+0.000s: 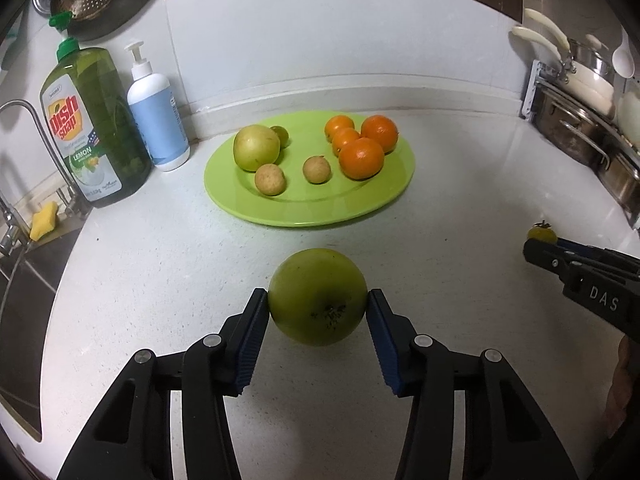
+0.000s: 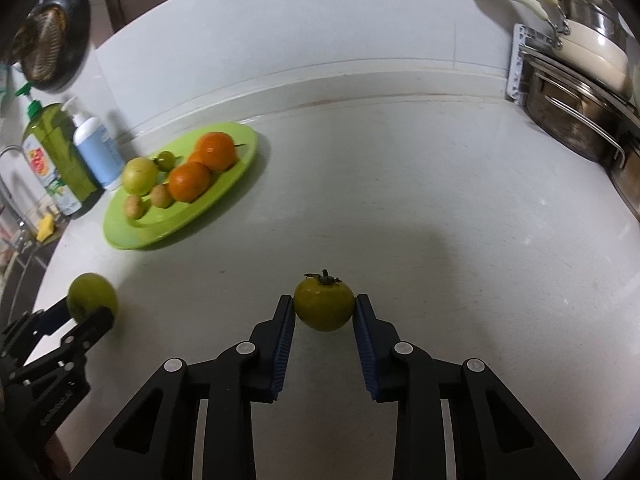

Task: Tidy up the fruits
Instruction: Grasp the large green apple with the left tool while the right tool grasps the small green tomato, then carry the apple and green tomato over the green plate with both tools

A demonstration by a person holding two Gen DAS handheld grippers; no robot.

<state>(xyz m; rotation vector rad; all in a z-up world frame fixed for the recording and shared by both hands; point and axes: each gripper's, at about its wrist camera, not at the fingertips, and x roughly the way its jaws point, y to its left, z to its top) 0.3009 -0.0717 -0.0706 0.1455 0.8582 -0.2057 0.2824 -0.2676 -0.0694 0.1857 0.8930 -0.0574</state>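
A: What lay on the white tabletop [image 1: 460, 208]?
B: A green plate [image 1: 312, 208] of fruit near its back edge, left of middle.
A: And nearer the front?
B: The left gripper [image 1: 318, 304] had its fingers clamped on a green apple [image 1: 318, 296]; the right gripper [image 2: 324, 308] pinched a small green tomato [image 2: 324, 304], both resting on the surface.

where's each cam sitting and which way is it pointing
Left wrist: on the left gripper, angled down over the counter at the green apple it grips; the right gripper shows at the right edge.
Right wrist: on the right gripper, angled down at the small green tomato it grips.
Shared: green plate with oranges.
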